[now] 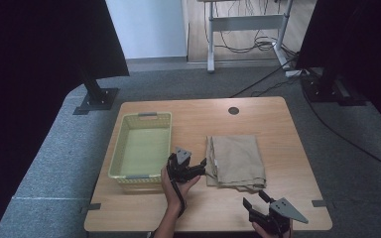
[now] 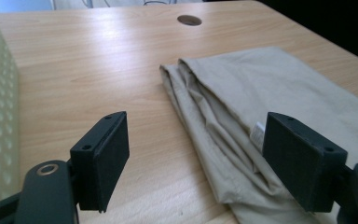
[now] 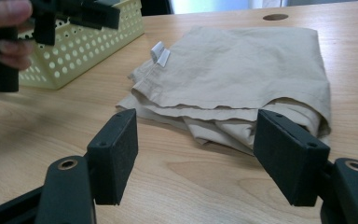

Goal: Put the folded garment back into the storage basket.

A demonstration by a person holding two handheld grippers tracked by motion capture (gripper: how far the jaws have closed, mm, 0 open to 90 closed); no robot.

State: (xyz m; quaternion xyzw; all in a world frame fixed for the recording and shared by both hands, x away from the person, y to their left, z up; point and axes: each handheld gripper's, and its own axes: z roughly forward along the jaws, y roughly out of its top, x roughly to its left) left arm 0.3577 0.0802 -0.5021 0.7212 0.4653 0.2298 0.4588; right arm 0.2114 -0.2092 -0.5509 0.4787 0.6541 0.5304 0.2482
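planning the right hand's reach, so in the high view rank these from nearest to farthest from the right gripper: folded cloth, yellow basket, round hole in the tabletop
From the right gripper, at the table's near edge:
1. Folded cloth, just ahead of its open jaws, mid-table.
2. Yellow basket, off to the left, beyond the left gripper.
3. Round hole, near the table's far edge.

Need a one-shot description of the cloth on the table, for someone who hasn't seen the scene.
Start at the wooden table and find the yellow perforated basket on its left half. Just right of the basket lies the folded beige cloth, flat, between the two open tongs. It is the one soft thing there, with a small white tag at its basket-side edge.
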